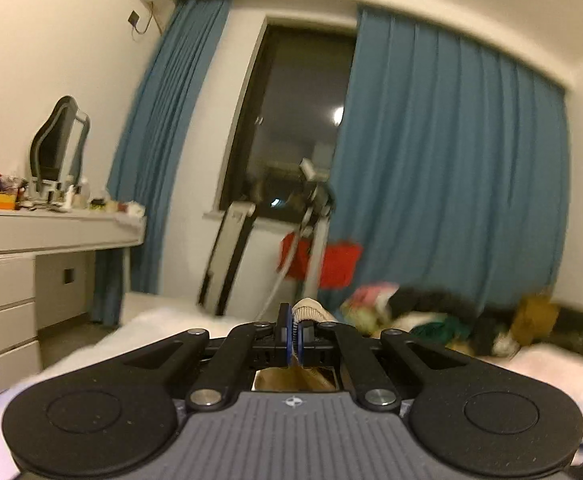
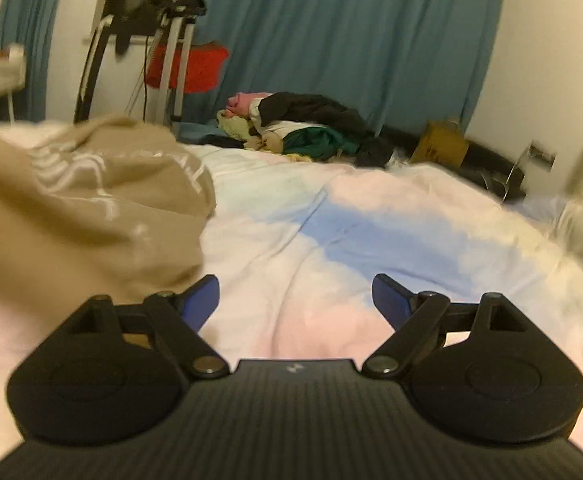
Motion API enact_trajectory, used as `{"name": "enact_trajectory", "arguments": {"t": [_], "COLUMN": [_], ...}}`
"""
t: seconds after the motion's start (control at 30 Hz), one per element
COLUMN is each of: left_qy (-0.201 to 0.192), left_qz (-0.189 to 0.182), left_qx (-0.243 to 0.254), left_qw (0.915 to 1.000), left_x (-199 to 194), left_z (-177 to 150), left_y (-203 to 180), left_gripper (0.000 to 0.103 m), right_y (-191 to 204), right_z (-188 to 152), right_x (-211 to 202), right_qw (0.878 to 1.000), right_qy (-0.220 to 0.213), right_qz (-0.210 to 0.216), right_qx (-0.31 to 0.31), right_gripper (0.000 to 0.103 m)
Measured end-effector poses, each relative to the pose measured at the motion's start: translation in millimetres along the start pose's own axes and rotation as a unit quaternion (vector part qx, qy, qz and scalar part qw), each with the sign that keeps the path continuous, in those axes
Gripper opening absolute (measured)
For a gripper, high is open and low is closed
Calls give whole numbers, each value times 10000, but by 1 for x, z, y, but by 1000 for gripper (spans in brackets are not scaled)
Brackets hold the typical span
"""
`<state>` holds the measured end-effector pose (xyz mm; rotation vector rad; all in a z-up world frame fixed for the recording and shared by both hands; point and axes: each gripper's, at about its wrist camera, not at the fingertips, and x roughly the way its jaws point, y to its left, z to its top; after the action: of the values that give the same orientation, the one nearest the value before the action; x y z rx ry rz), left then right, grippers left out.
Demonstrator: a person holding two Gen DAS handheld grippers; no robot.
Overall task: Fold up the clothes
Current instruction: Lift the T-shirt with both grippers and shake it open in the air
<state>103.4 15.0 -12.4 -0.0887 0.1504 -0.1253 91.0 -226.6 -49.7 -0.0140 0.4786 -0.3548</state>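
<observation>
The left gripper (image 1: 295, 334) was pinched tight on a fold of the tan garment (image 2: 83, 208), its blue pads pressed together with beige cloth poking up between them, and it was held up off the bed (image 2: 331, 240). The right gripper (image 2: 294, 300) hung low over the bed with its fingers (image 2: 201, 298) spread wide and nothing between them. The tan garment, with pale lettering across it, was bunched in a loose heap on the bed's near left part, just beside the right gripper's left finger. The pile of clothes (image 2: 303, 128) sat at the bed's far edge, well apart from the garment, dark and green pieces jumbled with pink. Behind the bed hung the blue curtain (image 1: 451, 160), and a white desk (image 1: 51, 236) stood off the bed's left side.
</observation>
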Motion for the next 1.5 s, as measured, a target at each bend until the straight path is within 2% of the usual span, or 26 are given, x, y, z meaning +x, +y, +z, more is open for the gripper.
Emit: {"name": "enact_trajectory", "arguments": {"t": [0.03,0.07,0.13,0.2,0.23,0.33,0.43,0.5,0.57,0.67,0.7,0.77,0.83,0.87,0.97,1.0,1.07,1.13,1.17,1.23,1.37,1.43,1.5], "left_qy": [-10,-20,-40,-60,-70,-99,-56,-49,-65,-166,-230,-359,-369,-373,-386,-390,-218,92,248,562,1189,1379,1585], "left_qz": [-68,-135,-271,-406,-474,-677,-753,-616,-471,-375,-369,-358,-358,-358,-357,-357,-307,-276,-260,-381,-623,-699,-719], "left_qx": [18,36,72,108,126,180,244,314,277,284,253,191,239,264,338,362,577,591,597,449,150,187,360], "left_qw": [10000,9999,9996,9991,9988,9975,9968,9976,9985,9988,9987,9985,9984,9983,9980,9979,9976,9978,9976,9967,9908,9878,9841], "left_x": [-1,-2,-4,-5,-6,-9,-7,-5,-1,0,-1,-4,-6,-7,-11,-12,-16,-4,2,13,33,40,43], "left_z": [7,13,26,39,46,66,72,71,73,76,79,86,92,96,106,109,100,83,75,57,23,9,-6], "left_y": [1,1,2,3,4,5,5,6,10,14,13,11,8,7,3,2,2,7,9,13,22,21,18], "left_gripper": [2,2,2,2,2,2,2,2,2,2,2,2,2,2,2,2,2,3,3,3,6,14,27], "right_y": [-11,-23,-33,-27,-18,28,77,85,66,26,19,13,18,18,9,4,-6,-12,-14,-17,-20,-20,-20], "right_z": [4,8,14,21,24,32,29,28,31,37,40,47,50,48,45,48,59,74,81,94,100,98,96], "right_x": [-8,-18,-36,-56,-64,-83,-79,-67,-56,-42,-35,-13,16,24,33,29,14,-2,-6,-13,-21,-20,-18], "right_qw": [9983,9915,9702,9521,9470,9450,9570,9682,9719,9551,9560,9641,9730,9759,9813,9819,9840,9868,9883,9904,9918,9919,9921], "right_qy": [-77,-167,-327,-522,-594,-709,-704,-604,-612,-583,-462,57,671,826,846,743,432,115,-32,-291,-405,-396,-394], "right_qz": [406,925,1859,2557,2791,3115,2801,2375,1848,1457,1201,856,819,830,772,756,745,757,780,828,964,995,1006], "right_qx": [414,902,1521,1595,1476,697,260,500,1322,2513,2636,2512,2052,1844,1544,1569,1559,1429,1313,1070,729,677,632], "right_gripper": [85,85,85,85,85,85,85,85,85,85,86,87,85,85,84,79,42,21,17,17,16,16,16]}}
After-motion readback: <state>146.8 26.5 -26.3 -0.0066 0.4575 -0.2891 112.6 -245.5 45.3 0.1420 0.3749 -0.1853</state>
